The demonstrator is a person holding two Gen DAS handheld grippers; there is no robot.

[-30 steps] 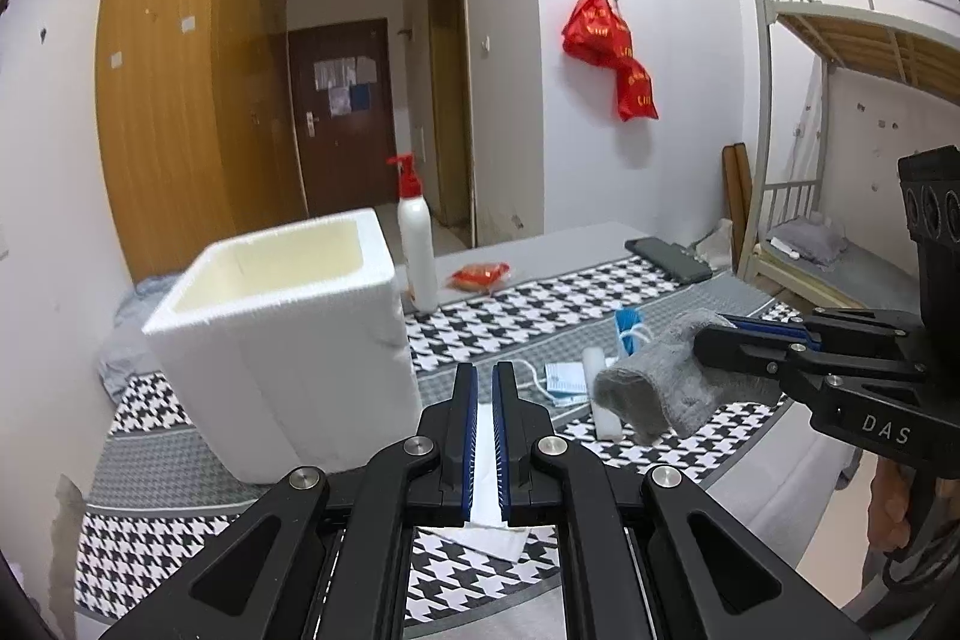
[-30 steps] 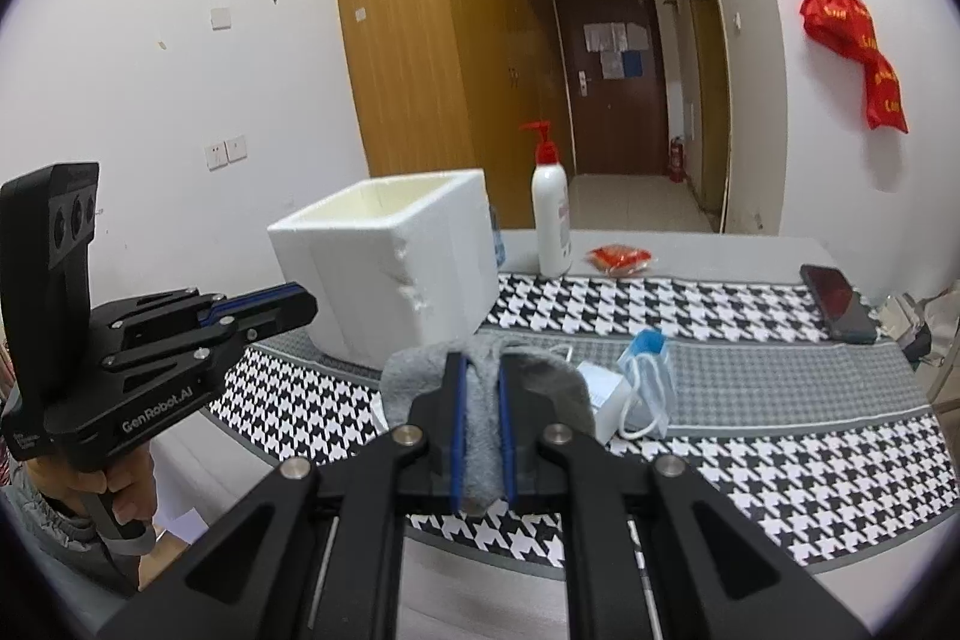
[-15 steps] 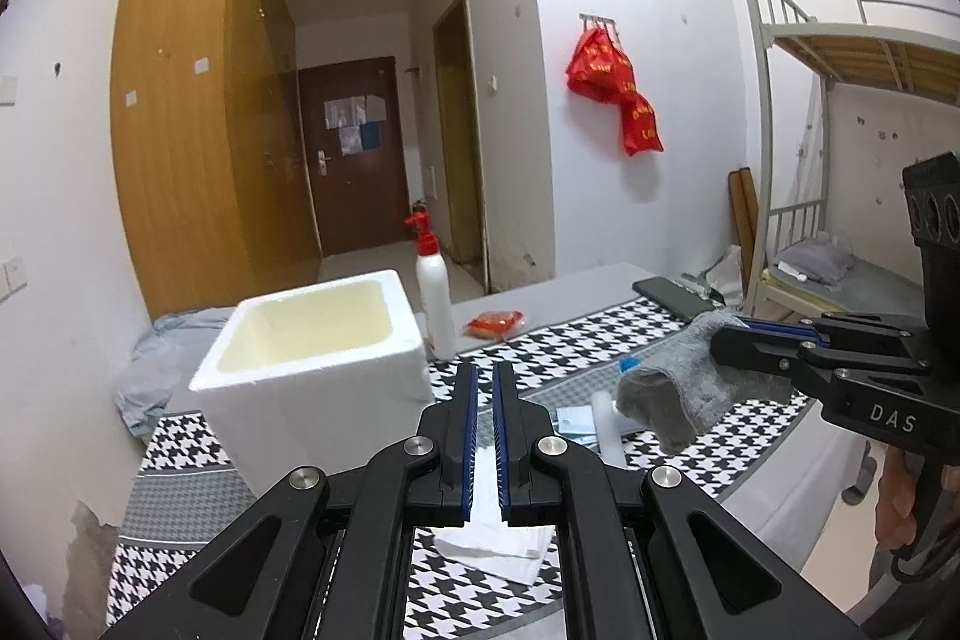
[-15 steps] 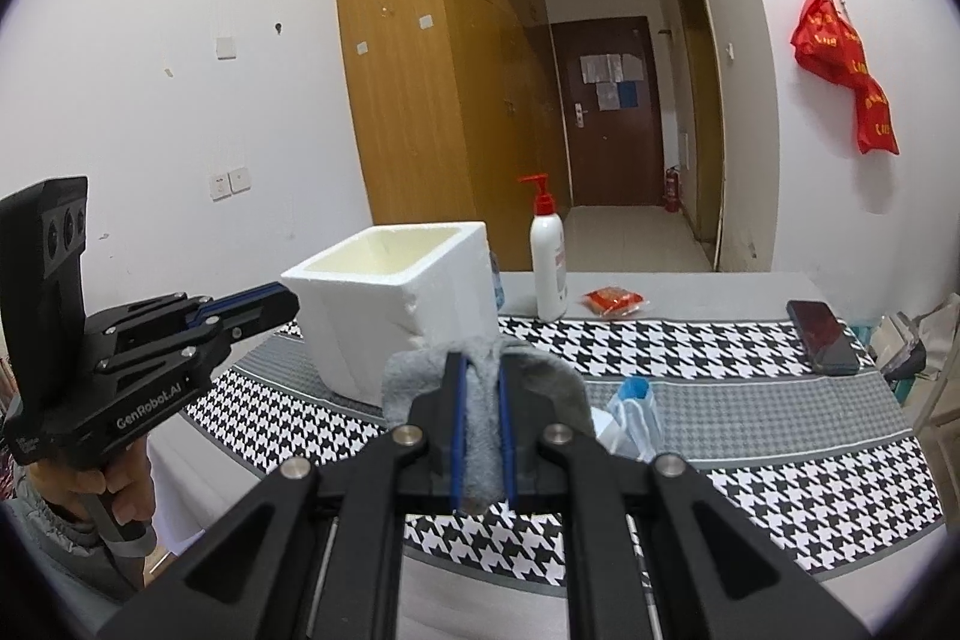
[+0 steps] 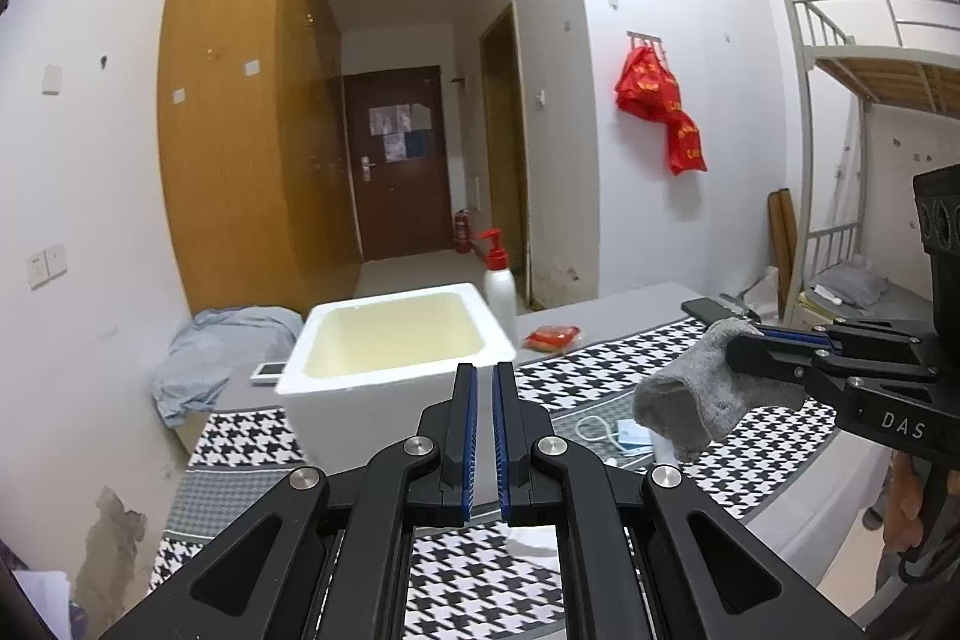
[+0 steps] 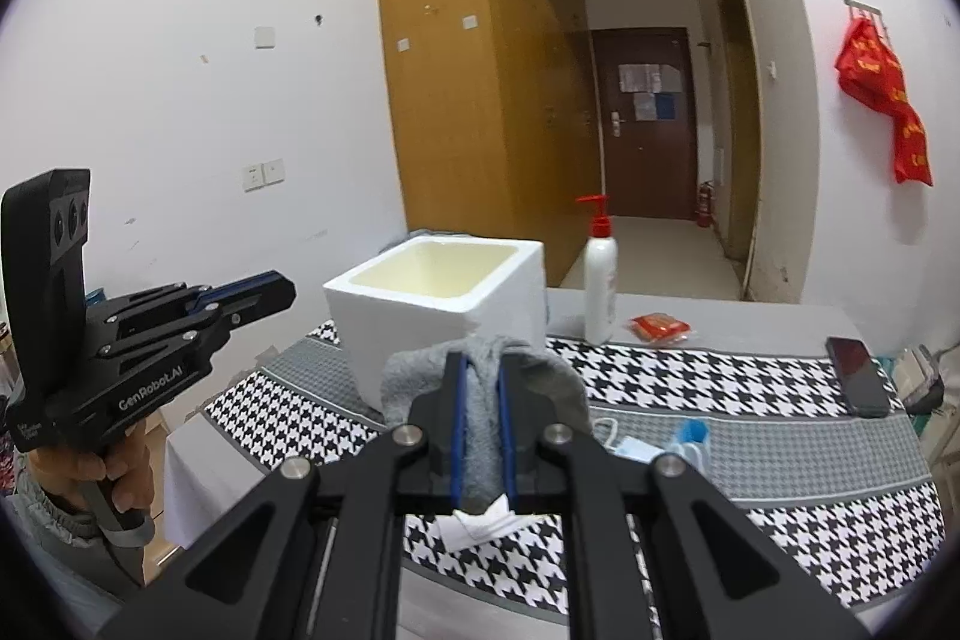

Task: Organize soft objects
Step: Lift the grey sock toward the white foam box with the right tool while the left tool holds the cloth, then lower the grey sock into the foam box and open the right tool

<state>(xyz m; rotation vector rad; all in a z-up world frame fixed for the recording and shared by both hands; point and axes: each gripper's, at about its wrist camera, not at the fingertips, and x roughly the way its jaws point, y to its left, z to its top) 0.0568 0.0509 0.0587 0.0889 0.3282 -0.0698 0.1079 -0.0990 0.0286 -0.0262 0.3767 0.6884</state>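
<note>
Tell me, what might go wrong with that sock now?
The sock hangs loosely from the right gripper's fingers, held only by a fold, so it might slip out above the table. Its dangling cuff could also catch the foam box rim and land outside rather than inside.

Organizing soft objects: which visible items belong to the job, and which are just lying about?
Job items:
- grey sock, clamped in the right gripper
- white foam box
- face mask

Lying about:
- pump bottle
- red packet
- phone
</note>
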